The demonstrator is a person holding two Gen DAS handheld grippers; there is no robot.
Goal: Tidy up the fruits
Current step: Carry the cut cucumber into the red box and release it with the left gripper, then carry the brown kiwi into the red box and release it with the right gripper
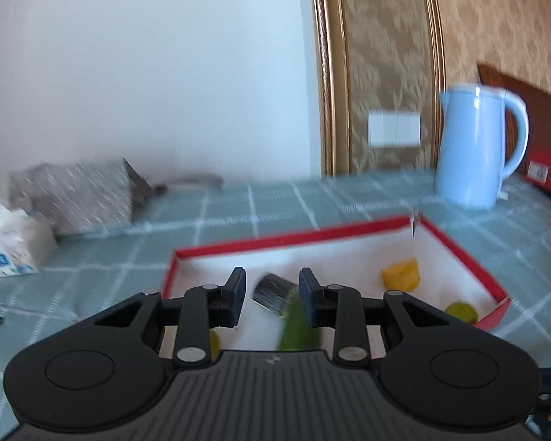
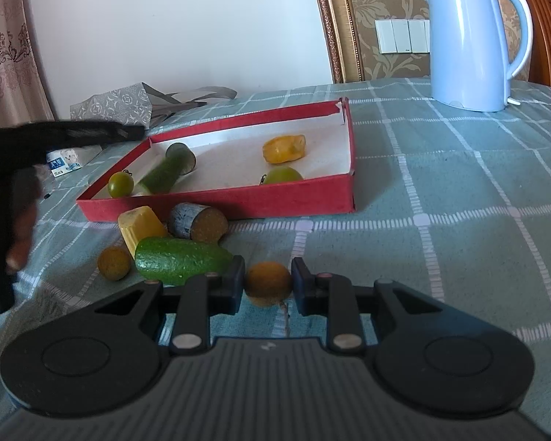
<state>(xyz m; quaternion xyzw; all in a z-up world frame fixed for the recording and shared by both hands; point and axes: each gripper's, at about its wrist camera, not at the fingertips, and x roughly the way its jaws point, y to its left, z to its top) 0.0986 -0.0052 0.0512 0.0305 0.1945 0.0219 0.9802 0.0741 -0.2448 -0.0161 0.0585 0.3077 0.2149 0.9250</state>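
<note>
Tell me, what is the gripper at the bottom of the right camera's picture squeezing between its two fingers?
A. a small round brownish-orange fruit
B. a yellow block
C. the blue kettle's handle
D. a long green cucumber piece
A: in the right wrist view the right gripper is shut on the round brownish-orange fruit, while the green cucumber piece lies free on the tablecloth beside it.

The right gripper point(image 2: 268, 283) has its jaws closed on a small round orange-brown fruit point(image 2: 268, 282). Just left of the jaws lies a long green cucumber-like piece point(image 2: 182, 262) on the checked teal counter point(image 2: 459, 220). Beyond the jaws sits a shallow red cardboard box point(image 2: 238, 204) holding a yellow fruit chunk point(image 2: 283, 149).
</note>
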